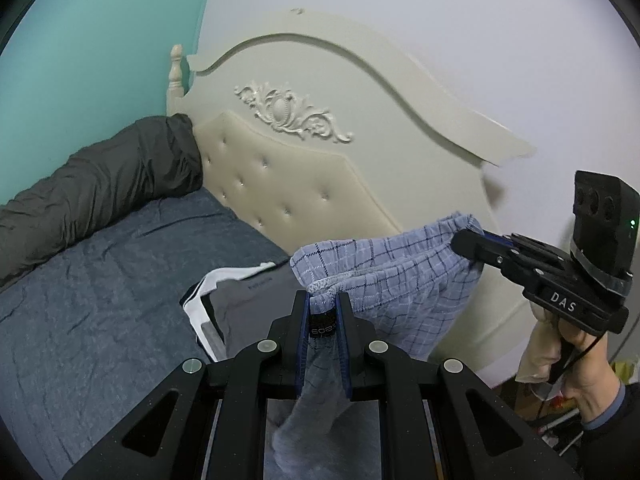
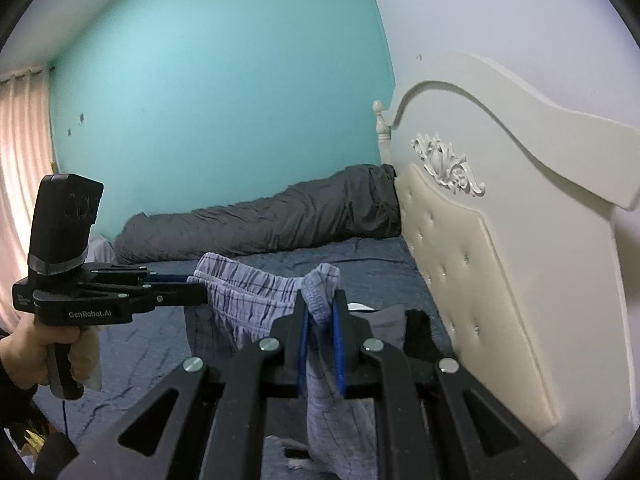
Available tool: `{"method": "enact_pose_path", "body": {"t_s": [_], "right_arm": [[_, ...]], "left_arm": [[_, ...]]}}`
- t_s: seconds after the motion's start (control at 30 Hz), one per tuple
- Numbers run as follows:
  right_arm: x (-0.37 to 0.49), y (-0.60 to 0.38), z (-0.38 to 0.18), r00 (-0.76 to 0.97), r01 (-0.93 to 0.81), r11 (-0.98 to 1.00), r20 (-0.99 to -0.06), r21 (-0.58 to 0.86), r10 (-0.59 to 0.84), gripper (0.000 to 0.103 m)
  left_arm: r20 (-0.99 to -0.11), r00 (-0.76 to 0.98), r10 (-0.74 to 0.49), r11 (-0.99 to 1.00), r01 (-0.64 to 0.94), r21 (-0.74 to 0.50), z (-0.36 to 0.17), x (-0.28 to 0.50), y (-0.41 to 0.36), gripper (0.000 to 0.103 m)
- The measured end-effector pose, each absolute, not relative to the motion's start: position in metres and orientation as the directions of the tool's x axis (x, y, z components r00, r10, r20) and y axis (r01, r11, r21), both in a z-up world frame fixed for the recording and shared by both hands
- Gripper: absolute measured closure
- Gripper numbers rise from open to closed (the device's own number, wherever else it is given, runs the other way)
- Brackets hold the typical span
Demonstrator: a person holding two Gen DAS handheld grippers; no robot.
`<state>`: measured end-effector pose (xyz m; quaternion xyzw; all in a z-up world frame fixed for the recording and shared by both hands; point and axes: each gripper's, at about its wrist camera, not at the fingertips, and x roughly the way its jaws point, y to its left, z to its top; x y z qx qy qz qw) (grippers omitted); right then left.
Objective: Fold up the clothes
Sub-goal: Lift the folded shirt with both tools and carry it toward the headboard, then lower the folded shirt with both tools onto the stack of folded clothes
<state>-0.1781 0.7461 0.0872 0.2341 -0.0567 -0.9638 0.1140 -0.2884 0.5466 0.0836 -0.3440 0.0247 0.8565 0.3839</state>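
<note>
Above the bed [image 1: 100, 280], blue plaid shorts [image 1: 400, 272] hang stretched, waistband pinched by both grippers' closed fingers [image 1: 298, 312].

Rolled quilt [image 2: 260, 220] on bed [image 2: 380, 256], headboard [image 2: 480, 280] to its right

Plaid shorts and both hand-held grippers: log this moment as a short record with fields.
garment: blue plaid shorts, held up above the bed
left hand-held gripper: shut on the waistband
right hand-held gripper: shut on the waistband's other end
waistband: stretched between the two grippers
legs of shorts: hanging down
on bed: dark rolled duvet, grey garment with white trim
behind: cream headboard
</note>
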Motion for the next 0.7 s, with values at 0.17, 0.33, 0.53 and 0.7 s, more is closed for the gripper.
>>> {"method": "enact_pose_path", "body": {"t_s": [0.17,0.33,0.53,0.7], "right_arm": [[-0.232,0.758,0.071,-0.843,0.175,-0.972,-0.487,0.157,-0.230,0.093],[-0.286,0.764,0.044,-0.816,0.161,-0.972,-0.532,0.169,-0.227,0.093],[-0.340,0.767,0.008,-0.771,0.145,-0.972,-0.595,0.183,-0.227,0.093],[-0.368,0.765,-0.024,-0.725,0.101,-0.978,-0.659,0.184,-0.199,0.092]], "left_arm": [[-0.644,-0.463,0.608,-0.728,-0.648,-0.221,0.066,-0.337,0.559,0.089],[-0.683,-0.427,0.592,-0.746,-0.611,-0.265,0.035,-0.389,0.566,0.089],[-0.716,-0.375,0.589,-0.761,-0.556,-0.334,-0.012,-0.432,0.563,0.088],[-0.738,-0.345,0.580,-0.775,-0.513,-0.369,-0.045,-0.448,0.566,0.087]]}}
